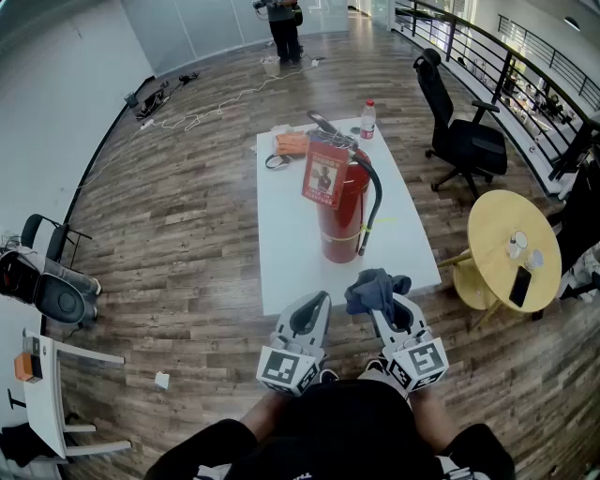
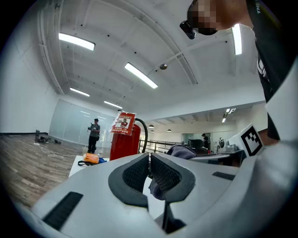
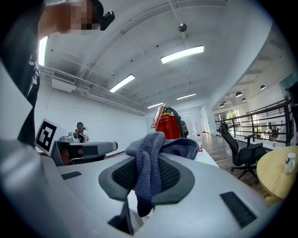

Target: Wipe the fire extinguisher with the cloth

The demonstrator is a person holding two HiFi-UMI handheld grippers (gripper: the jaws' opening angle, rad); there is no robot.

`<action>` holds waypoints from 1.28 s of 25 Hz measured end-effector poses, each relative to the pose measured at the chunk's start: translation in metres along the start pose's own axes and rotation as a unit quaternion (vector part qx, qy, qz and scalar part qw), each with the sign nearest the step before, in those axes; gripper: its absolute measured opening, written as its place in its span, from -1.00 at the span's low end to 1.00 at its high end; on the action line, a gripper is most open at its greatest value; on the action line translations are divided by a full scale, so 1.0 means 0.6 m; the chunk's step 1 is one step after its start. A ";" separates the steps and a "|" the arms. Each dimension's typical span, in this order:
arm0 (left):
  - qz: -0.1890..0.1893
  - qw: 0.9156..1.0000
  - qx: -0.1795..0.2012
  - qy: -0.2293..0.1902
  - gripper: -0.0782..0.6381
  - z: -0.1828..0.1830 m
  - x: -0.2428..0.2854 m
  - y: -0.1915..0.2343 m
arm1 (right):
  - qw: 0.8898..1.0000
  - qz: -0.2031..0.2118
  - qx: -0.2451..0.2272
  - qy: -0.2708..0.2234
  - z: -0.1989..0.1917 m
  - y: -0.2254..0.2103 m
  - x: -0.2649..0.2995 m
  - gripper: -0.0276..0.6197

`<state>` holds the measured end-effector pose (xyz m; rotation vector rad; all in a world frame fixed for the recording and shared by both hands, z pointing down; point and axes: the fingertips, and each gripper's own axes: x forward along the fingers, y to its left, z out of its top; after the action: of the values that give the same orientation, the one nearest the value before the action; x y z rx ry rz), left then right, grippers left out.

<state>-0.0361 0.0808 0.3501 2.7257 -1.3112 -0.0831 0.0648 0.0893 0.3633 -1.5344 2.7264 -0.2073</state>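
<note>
A red fire extinguisher (image 1: pixel 341 208) with a black hose and a red tag stands upright on the white table (image 1: pixel 281 253). It also shows in the left gripper view (image 2: pixel 124 142) and the right gripper view (image 3: pixel 170 127), ahead of both grippers. My right gripper (image 1: pixel 382 302) is shut on a grey-blue cloth (image 1: pixel 373 288), which bunches over its jaws (image 3: pixel 151 160). The left gripper (image 1: pixel 314 307) hovers beside it at the table's near edge, shut with nothing between its pads (image 2: pixel 150 169).
An orange item (image 1: pixel 292 142) and a water bottle (image 1: pixel 367 119) lie at the table's far end. A black office chair (image 1: pixel 462 139) and a round yellow table (image 1: pixel 511 246) stand to the right. A person (image 1: pixel 284 28) stands far back; another chair (image 1: pixel 52 281) sits left.
</note>
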 end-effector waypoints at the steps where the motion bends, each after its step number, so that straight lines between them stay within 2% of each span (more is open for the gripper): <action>1: -0.001 1.000 0.001 -0.002 -0.69 0.000 0.002 0.002 | 1.000 0.001 -0.001 -0.002 0.000 -0.001 0.002 -0.66; 12: -0.004 1.000 -0.008 -0.004 -0.69 -0.010 0.003 0.008 | 1.000 -0.013 0.004 -0.002 -0.004 -0.011 0.000 -0.66; 18: -0.007 1.000 -0.014 -0.006 -0.69 -0.005 0.023 0.013 | 0.999 -0.025 0.018 -0.026 0.028 -0.055 0.008 -0.66; 23: 0.003 1.000 -0.016 0.003 -0.69 -0.002 0.053 0.029 | 0.999 -0.007 -0.024 -0.040 0.074 -0.095 0.050 -0.66; 26: 0.015 1.000 -0.011 0.008 -0.69 0.004 0.080 0.040 | 0.998 0.007 -0.030 -0.046 0.088 -0.134 0.096 -0.66; 29: 0.032 0.999 -0.005 0.008 -0.69 0.015 0.110 0.056 | 0.998 0.031 -0.033 -0.052 0.100 -0.165 0.152 -0.66; 32: 0.049 0.999 -0.004 0.007 -0.69 0.021 0.138 0.072 | 0.995 0.055 -0.058 -0.057 0.120 -0.180 0.203 -0.66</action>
<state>-0.0191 -0.0119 0.3434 2.6460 -1.4336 -0.0614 0.0985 -0.0777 0.3121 -1.3680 2.7668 0.0395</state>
